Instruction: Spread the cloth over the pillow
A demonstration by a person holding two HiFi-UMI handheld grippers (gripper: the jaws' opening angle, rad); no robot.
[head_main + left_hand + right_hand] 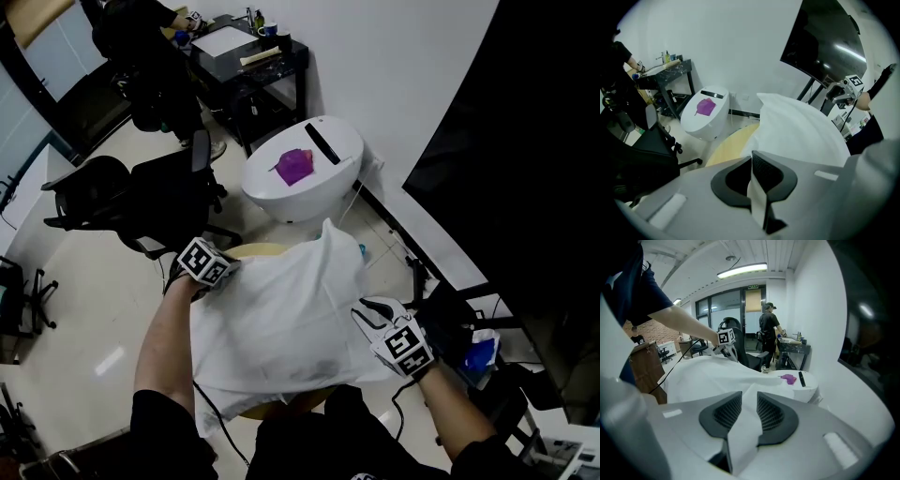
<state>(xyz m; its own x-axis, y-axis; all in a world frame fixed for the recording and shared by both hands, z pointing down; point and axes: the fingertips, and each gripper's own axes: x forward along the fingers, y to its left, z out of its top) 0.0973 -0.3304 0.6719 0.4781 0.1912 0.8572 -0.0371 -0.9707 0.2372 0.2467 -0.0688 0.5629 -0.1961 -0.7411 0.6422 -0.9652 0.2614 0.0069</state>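
The left claw (220, 269) is clamping the left edge of the cloth (281, 309), its jaws closed tight on a thin fold. The right claw (375, 314) is gripping the cloth's right edge, with a fold pressed between its pads. The cloth is lying stretched between them, draping over a bulky shape on the round yellow worktop (253, 250), one corner pointing toward the white cabinet (323, 187) behind.

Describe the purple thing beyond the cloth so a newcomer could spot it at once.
Past the white cloth stands a rounded white unit by the wall. On its top lies a small crumpled purple item, beside a slim black bar; nothing else on that top has colour.
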